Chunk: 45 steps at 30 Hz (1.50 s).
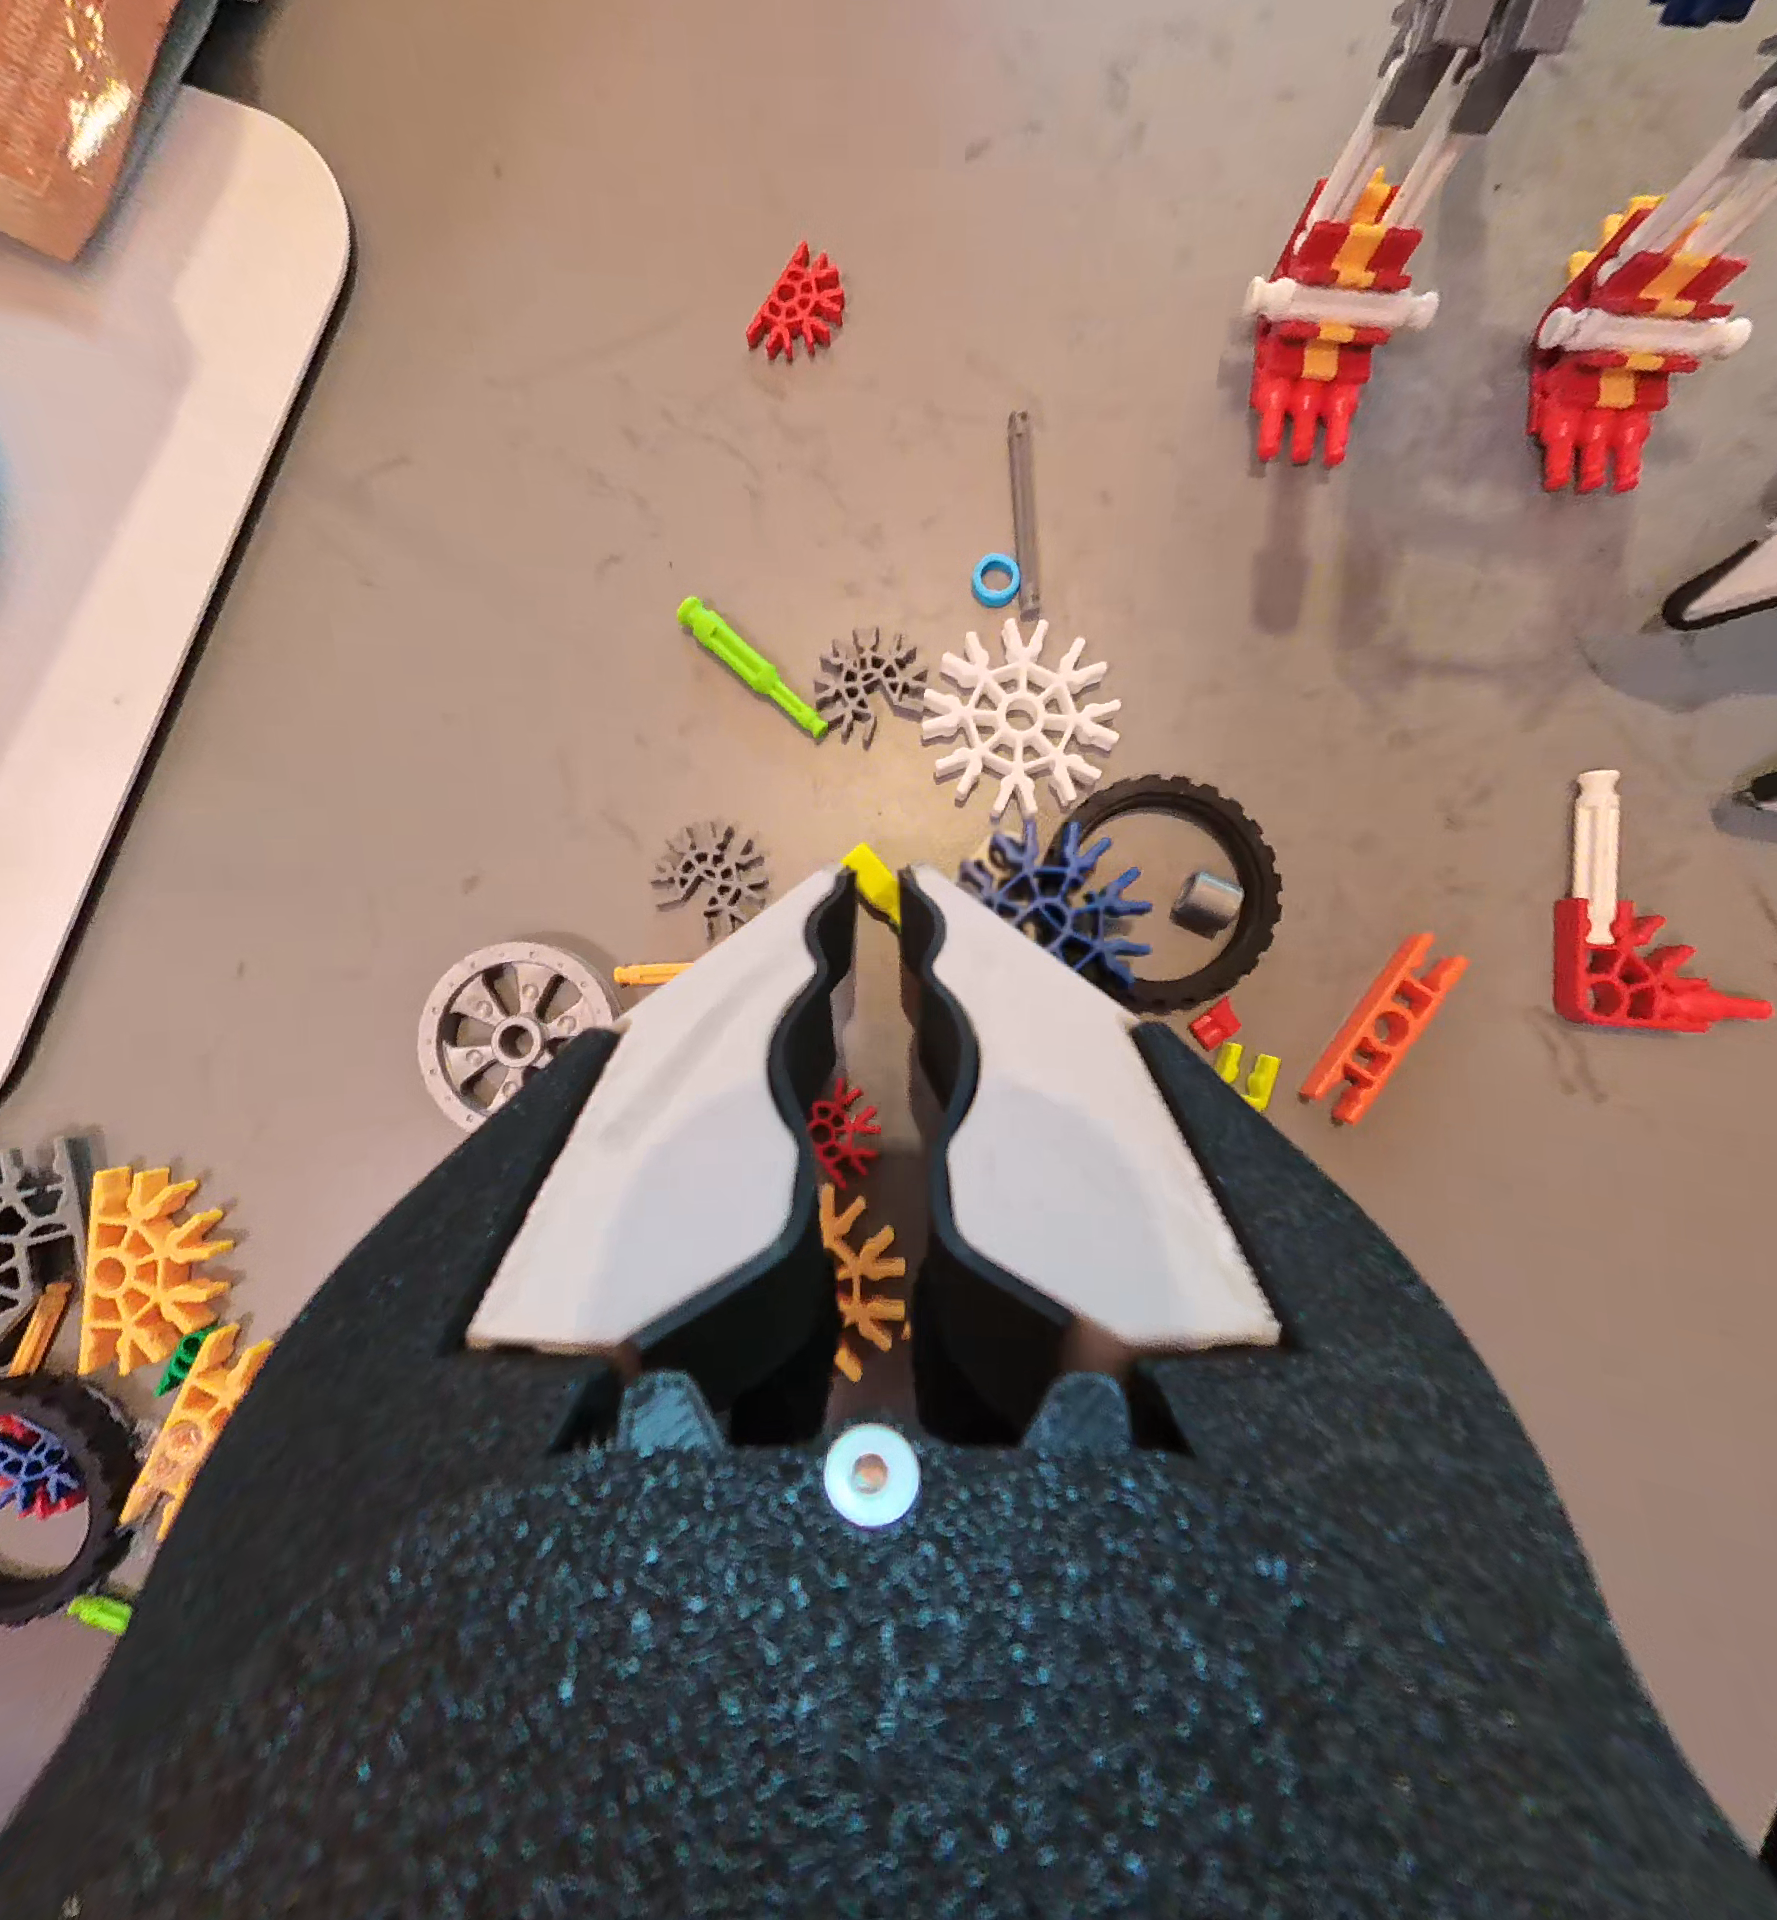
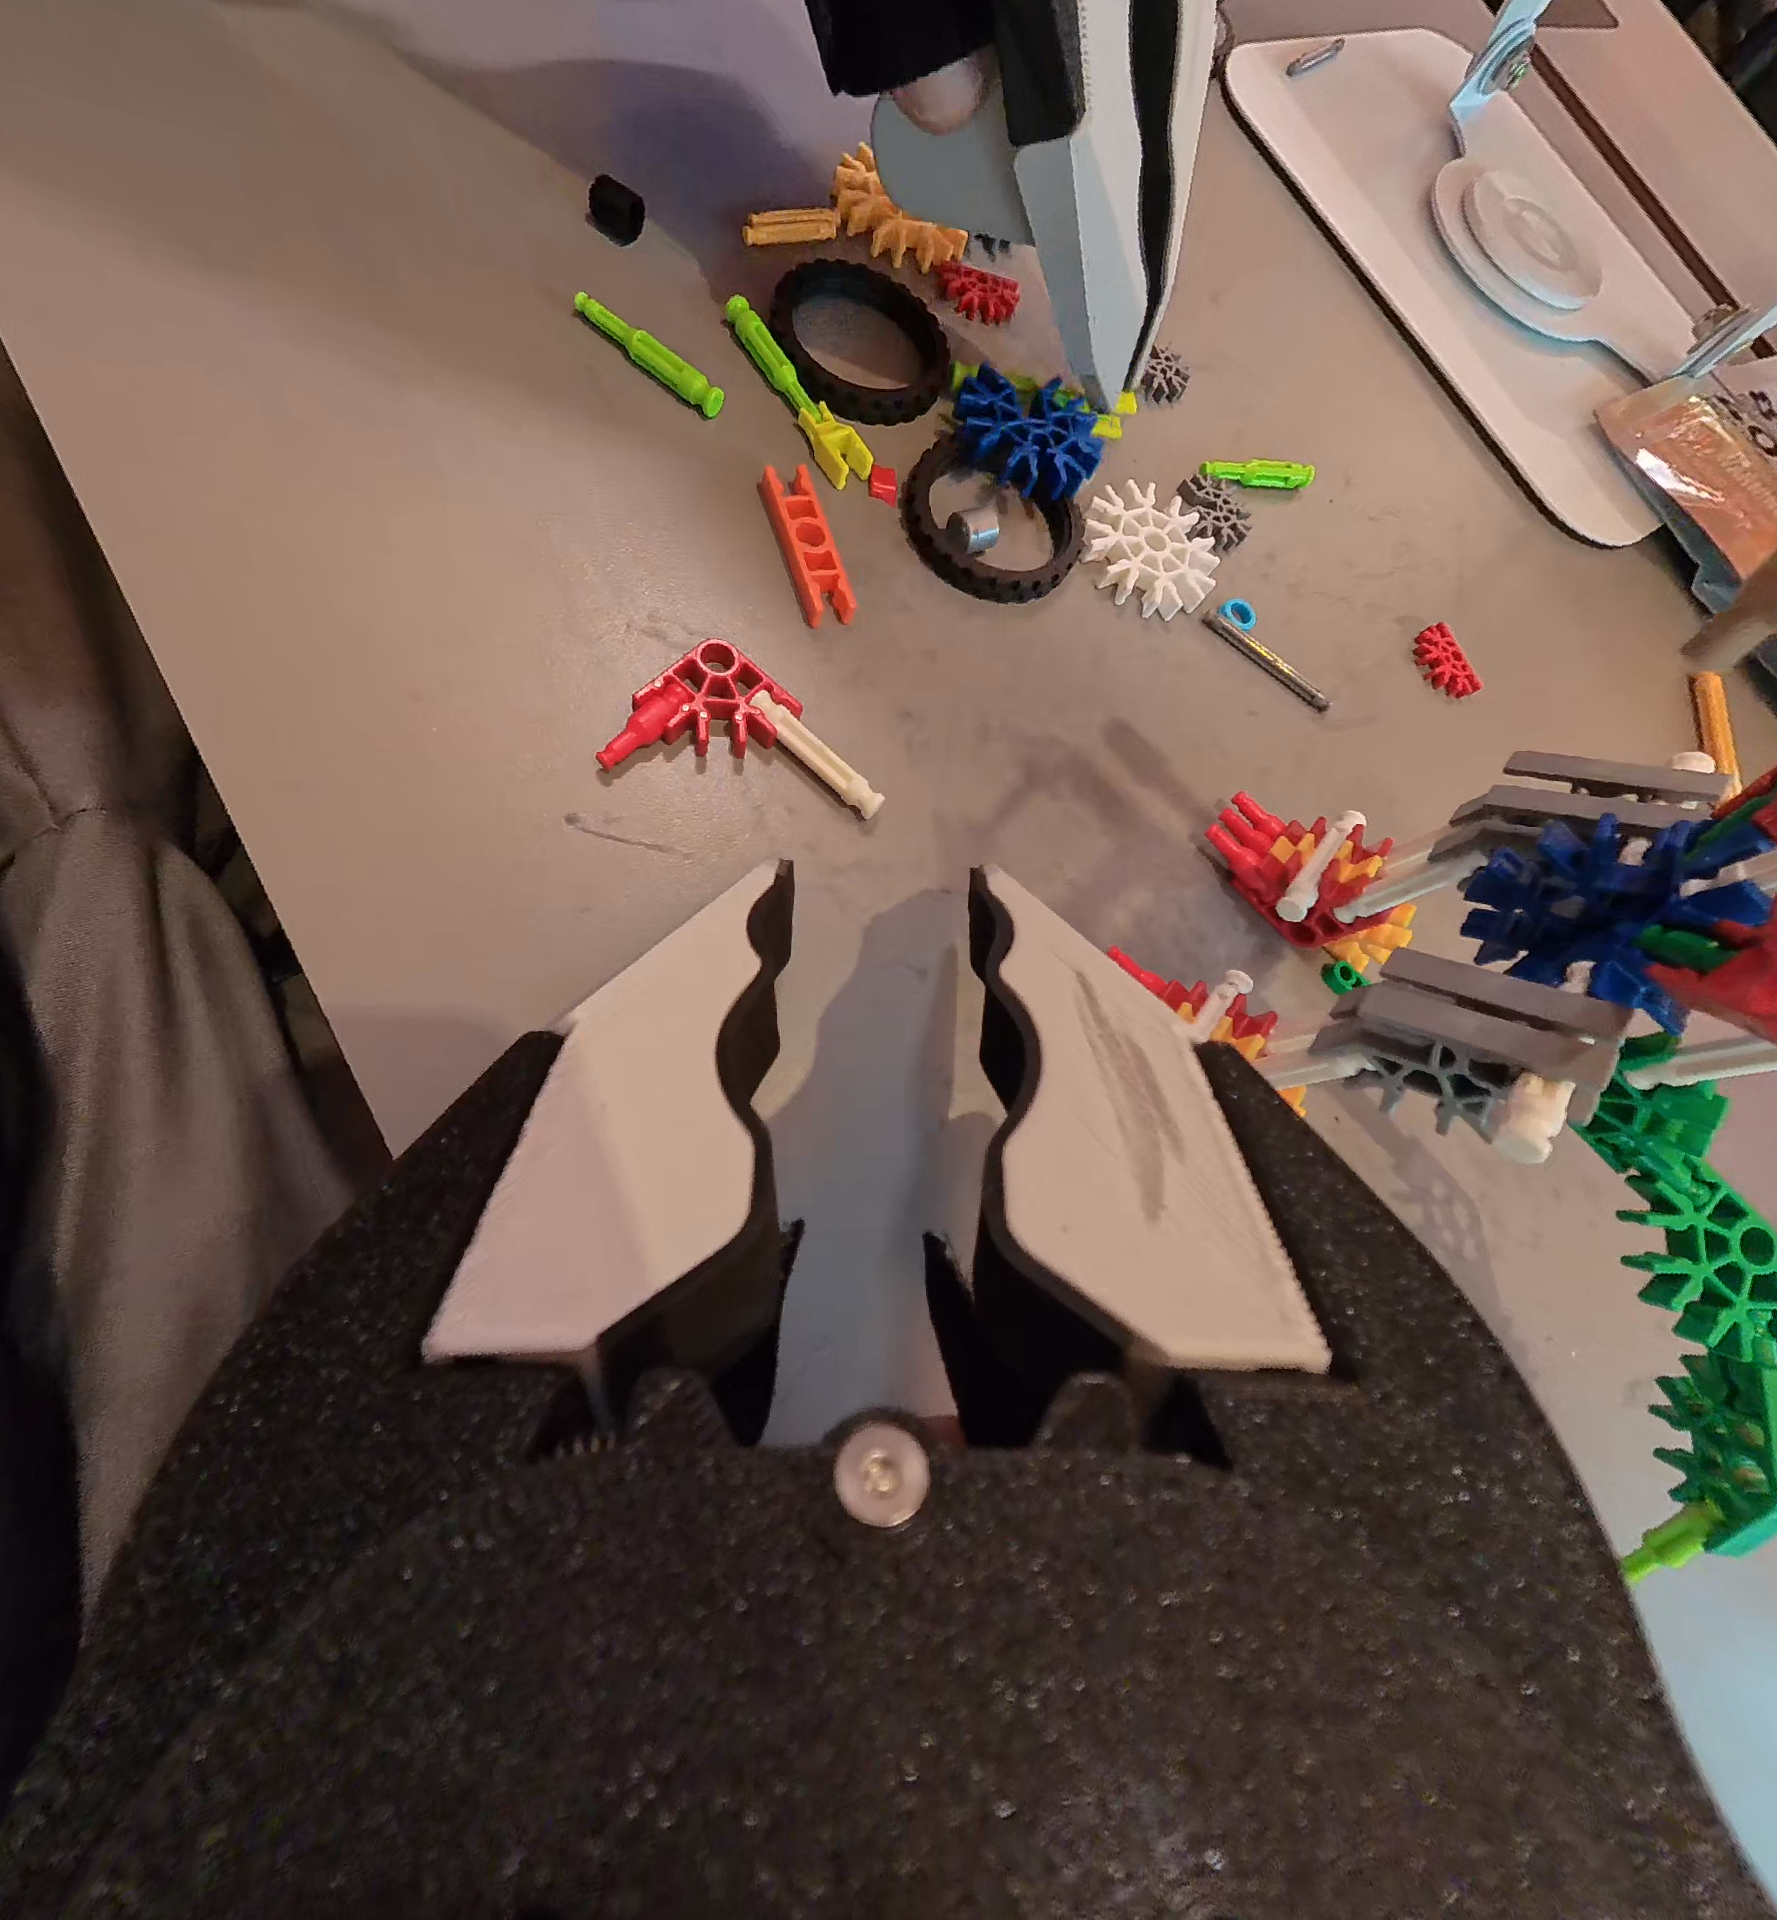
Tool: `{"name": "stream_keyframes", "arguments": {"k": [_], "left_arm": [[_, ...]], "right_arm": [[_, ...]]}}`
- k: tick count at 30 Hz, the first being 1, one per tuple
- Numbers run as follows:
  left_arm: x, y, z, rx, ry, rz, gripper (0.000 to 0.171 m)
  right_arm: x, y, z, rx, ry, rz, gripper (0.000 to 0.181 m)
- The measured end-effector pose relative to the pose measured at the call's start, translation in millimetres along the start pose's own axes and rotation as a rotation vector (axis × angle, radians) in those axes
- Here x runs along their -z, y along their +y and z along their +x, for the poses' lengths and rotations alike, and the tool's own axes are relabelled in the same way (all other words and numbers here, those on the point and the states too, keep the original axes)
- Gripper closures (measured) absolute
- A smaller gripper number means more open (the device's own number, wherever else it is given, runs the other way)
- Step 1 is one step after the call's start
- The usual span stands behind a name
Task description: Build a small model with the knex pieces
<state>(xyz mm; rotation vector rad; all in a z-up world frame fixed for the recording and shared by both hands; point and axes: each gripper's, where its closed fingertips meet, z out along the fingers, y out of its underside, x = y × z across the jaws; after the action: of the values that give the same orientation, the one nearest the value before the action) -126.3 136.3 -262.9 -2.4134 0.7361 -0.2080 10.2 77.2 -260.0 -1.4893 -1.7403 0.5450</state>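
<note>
The grey tabletop fills both views, strewn with toy building parts. At right of the right wrist view lies a multicoloured assembled model. The right tongs stand apart over bare tabletop, holding nothing. The left tongs, frame centre, are clamped on a small yellow piece, just beside a blue snowflake connector resting against a black tyre.

Grey table strewn with toy connectors, rods, tyres.
</note>
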Motion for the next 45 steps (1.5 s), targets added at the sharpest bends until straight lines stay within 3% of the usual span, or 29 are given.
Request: {"name": "stream_keyframes", "arguments": {"k": [9,19,28,33,38,40,43,45], "left_arm": [[0,-2,-2,-0.033,-0.008,0.020,0.169],[-5,-2,-2,-0.015,0.015,0.037,0.159],[-5,-2,-10,-0.027,-0.022,0.051,0.164],[17,-24,-4,-0.027,0.007,0.191,0.164],[55,-57,37,-0.024,0.236,0.429,0.164],[63,-60,54,-0.032,0.304,0.450,0.164],[76,-68,78,-0.159,0.314,0.503,0.164],[84,-72,95,-0.318,0.238,0.526,0.164]], "right_arm": [[1,-1,0,0.005,0.006,0.011,0.149],[0,0,1,0.001,0.011,-0.001,0.149],[0,0,1,0.001,0.012,-0.004,0.149],[3,-3,4,-0.008,0.023,0.027,0.149],[25,-38,14,-0.072,0.078,0.235,0.158],[35,-57,21,-0.094,0.116,0.304,0.161],[42,-78,23,-0.211,0.073,0.381,0.161],[42,-87,26,-0.366,0.023,0.434,0.160]]}}
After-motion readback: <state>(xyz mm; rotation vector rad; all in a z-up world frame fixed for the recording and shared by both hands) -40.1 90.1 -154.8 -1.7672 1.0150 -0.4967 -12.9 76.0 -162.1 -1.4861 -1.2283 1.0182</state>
